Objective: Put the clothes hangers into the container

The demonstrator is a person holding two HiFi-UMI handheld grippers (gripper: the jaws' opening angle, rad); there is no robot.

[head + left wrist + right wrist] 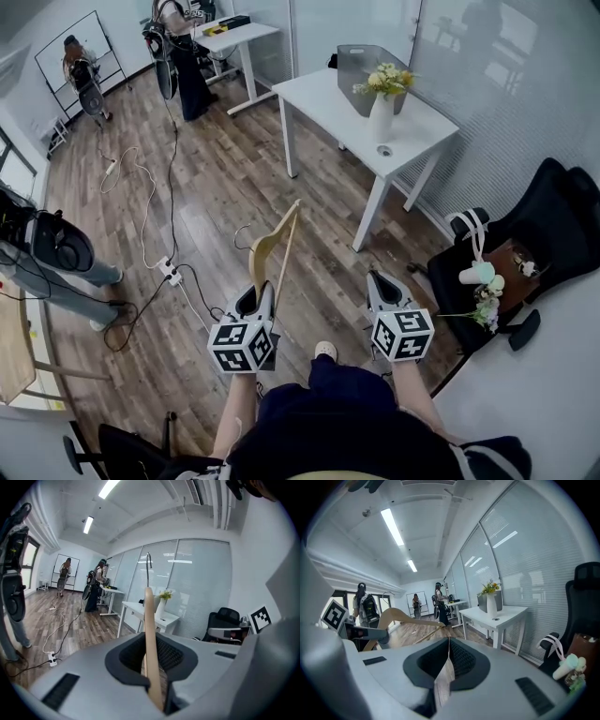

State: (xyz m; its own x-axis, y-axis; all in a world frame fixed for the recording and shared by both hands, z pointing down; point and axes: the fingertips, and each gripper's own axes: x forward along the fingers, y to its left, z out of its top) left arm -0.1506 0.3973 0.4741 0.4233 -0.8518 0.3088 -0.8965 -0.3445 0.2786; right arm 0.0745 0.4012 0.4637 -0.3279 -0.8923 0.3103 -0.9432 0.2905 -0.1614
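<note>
Wood-grain planks cover the floor [220, 183], with thin white cables [148, 220] trailing loosely across them. Ahead of us stands a plain white table [323, 94] on slim square legs. On it sit a grey, smooth-walled container [359, 64] with rounded corners and, just beside that, a white curved vase [381, 118] of yellow flowers [388, 79]. A black padded chair [555, 217] is off to the right, piled with small items we cannot make out.

We hold the left gripper [260, 292] low in front of us. Its dark ribbed fingers [172, 654] are clamped on a pale wooden hanger [277, 242], gripping the flat, smooth bar edge-on so that the hanger rises upward and away from us. A thin metal hook [148, 567] curls at its top. The hanger is in the air, well apart from the container.

The right gripper [380, 280] is level beside the left one. Its ribbed fingers [463, 658] are pressed together with nothing between them.
</note>
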